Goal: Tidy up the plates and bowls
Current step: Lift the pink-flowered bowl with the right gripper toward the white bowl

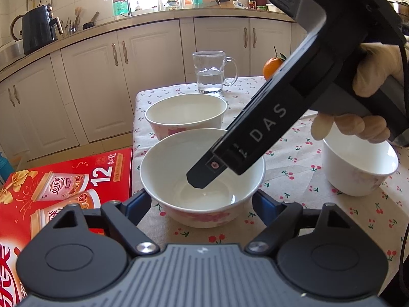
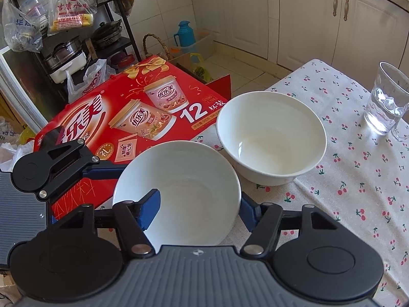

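Bowl, white with pink flowers [image 1: 179, 158], sits lower centre in the left wrist view, at the near left edge of the tabletop [image 1: 294, 204] with its cherry-print cloth. Left gripper [image 1: 199, 200]: jaws straddle this bowl, one pad by each outer side; cannot tell whether they press. Right gripper [image 2: 199, 206], held by a gloved hand [image 1: 375, 71]: one finger inside the bowl, the other outside its right wall, jaws apart, wall not pinched. Second bowl [image 1: 186, 112] just behind the first. Smaller bowl [image 1: 358, 168] at right, apart. Glass mug [image 1: 209, 74] with some water and an orange [image 1: 272, 67] at the far edge. Red carton [image 1: 64, 179] lower left, beside the tabletop.
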A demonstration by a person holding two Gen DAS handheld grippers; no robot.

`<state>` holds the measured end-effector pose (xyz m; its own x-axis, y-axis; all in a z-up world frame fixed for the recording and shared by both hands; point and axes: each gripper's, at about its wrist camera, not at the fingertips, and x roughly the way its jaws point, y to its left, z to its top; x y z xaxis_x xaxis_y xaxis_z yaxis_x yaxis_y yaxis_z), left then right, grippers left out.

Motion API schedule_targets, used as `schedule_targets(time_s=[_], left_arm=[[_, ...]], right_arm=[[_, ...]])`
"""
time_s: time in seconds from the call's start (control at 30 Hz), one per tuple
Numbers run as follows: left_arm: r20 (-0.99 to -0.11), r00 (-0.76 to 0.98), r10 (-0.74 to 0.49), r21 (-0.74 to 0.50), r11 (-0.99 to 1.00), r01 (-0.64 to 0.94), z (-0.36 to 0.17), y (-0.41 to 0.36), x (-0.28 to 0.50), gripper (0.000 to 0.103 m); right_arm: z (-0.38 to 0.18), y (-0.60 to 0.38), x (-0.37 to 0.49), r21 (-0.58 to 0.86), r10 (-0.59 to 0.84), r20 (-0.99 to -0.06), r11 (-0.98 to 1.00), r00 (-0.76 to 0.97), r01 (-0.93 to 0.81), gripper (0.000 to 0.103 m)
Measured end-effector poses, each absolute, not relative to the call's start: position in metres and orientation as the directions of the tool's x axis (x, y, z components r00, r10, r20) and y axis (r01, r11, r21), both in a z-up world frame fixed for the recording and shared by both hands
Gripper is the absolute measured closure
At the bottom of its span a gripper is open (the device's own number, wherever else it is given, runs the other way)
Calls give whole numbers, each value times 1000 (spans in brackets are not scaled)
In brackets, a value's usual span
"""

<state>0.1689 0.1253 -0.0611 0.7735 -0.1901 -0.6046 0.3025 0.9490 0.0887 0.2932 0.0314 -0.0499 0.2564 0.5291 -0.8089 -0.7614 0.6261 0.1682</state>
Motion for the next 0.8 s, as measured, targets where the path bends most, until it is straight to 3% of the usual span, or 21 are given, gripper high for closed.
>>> schedule_targets(time_s=[0.8], left_arm=[[-586, 771, -249, 98, 922, 373, -23, 97, 125, 17]], right_arm=[[-9, -13, 246, 191, 568, -771, 638, 288, -746, 32]])
